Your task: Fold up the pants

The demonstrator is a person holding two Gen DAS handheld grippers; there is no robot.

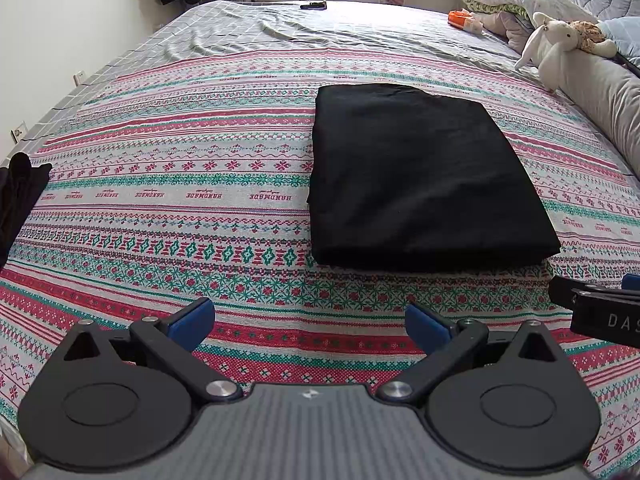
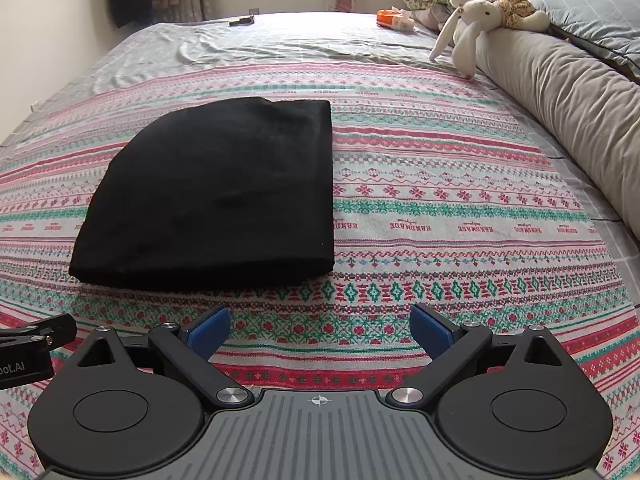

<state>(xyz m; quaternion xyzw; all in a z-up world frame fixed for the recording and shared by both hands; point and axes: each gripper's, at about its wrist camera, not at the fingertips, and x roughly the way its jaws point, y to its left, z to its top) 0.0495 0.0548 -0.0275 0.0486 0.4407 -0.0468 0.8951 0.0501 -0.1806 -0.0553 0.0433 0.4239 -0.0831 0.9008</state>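
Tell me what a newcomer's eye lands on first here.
First, the black folded pants, a flat rectangle in the middle of the striped patterned blanket. Next, the white stuffed rabbit draped on the long grey cushion at the right. Both the left gripper and the right gripper hang open, short of the pants.
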